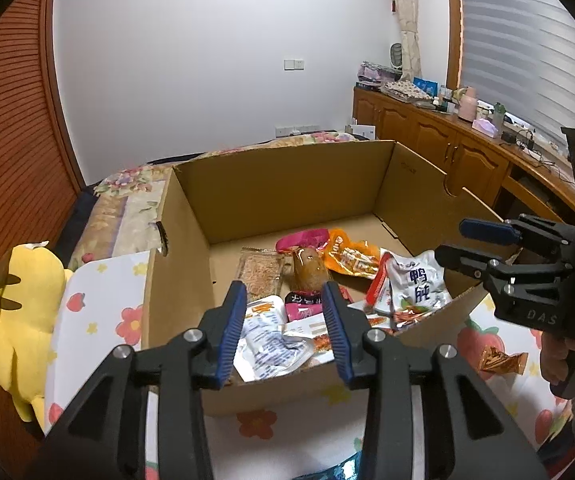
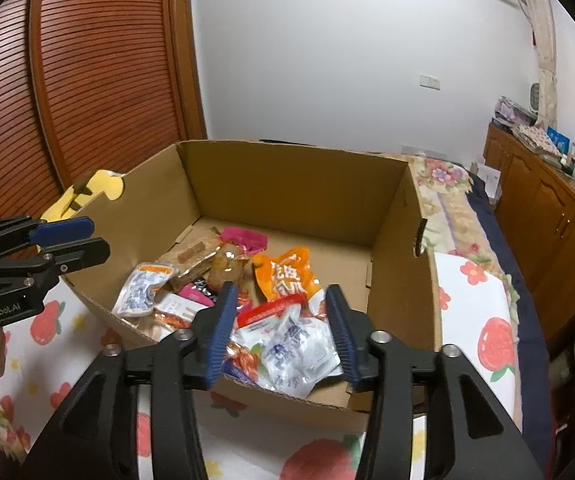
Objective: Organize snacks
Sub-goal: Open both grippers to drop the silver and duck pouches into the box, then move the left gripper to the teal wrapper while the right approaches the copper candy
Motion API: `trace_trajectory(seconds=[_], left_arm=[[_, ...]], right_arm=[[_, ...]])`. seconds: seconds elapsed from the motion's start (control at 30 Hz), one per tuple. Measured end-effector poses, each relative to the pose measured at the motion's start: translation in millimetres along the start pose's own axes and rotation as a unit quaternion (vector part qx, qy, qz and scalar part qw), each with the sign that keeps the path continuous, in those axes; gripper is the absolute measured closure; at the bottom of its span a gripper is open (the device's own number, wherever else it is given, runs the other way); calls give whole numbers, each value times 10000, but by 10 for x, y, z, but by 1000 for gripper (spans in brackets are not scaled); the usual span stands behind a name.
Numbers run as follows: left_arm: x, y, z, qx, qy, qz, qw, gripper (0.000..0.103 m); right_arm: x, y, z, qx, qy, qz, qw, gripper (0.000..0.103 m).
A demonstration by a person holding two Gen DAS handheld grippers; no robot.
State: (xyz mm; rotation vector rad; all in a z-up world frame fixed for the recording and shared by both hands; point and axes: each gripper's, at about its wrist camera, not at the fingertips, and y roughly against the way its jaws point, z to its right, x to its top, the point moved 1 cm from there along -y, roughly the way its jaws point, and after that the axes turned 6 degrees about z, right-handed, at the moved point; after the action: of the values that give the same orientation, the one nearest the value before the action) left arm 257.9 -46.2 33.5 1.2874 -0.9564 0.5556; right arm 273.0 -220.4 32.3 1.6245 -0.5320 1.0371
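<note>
- Snacks lie piled in the near half of the cardboard box (image 1: 287, 184), which sits on my flower-print cloth (image 1: 99, 312).
- Against the box's near wall lies a white-and-blue packet (image 1: 271, 348); a silver duck-gizzard bag (image 1: 415, 284) leans near the box's right wall.
- Toward the box's middle are an orange pouch (image 2: 285, 274), a pink pouch (image 2: 245, 237) and a clear bar pack (image 1: 259, 272).
- One small orange wrapper (image 1: 501, 362) rests outside the box, on the cloth.
- My left gripper (image 1: 283, 316) hovers over the box's near wall, jaws apart, gripping nothing.
- My right gripper (image 2: 281, 326) hangs over the same wall, jaws spread, empty, above the silver bag.
- Beside the box's left wall sits a yellow plush toy (image 1: 15, 320).
</note>
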Motion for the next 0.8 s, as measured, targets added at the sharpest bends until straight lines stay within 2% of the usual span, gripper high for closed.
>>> trace_trajectory(seconds=[0.03,0.17,0.4,0.53,0.6,0.67,0.73,0.8], left_arm=[[-6,7,-5,-8,11,-4,10000,62],[-29,57,-8,-73,66,14,10000,59],[-88,244,30,-41,-56,168,9998,52],[-126,363,31,-69,-93,272,9996,41],[-162,420,32,-53,-99,321,9994,26],[-199,478,26,-26,-69,448,9990,6],[-247,527,26,-34,-42,543,9985,0],[-306,547,32,-23,-63,555,9984,0]], right_arm=[[-2,6,-16,-9,26,16,10000,45],[-10,86,-59,17,67,115,9999,45],[1,490,-113,158,48,505,9986,45],[-13,727,-166,214,99,702,9973,45],[-48,815,-179,225,142,749,9968,44],[-101,882,-181,206,173,758,9968,42],[-175,927,-165,198,171,705,9972,37],[-250,955,-150,166,176,651,9976,30]])
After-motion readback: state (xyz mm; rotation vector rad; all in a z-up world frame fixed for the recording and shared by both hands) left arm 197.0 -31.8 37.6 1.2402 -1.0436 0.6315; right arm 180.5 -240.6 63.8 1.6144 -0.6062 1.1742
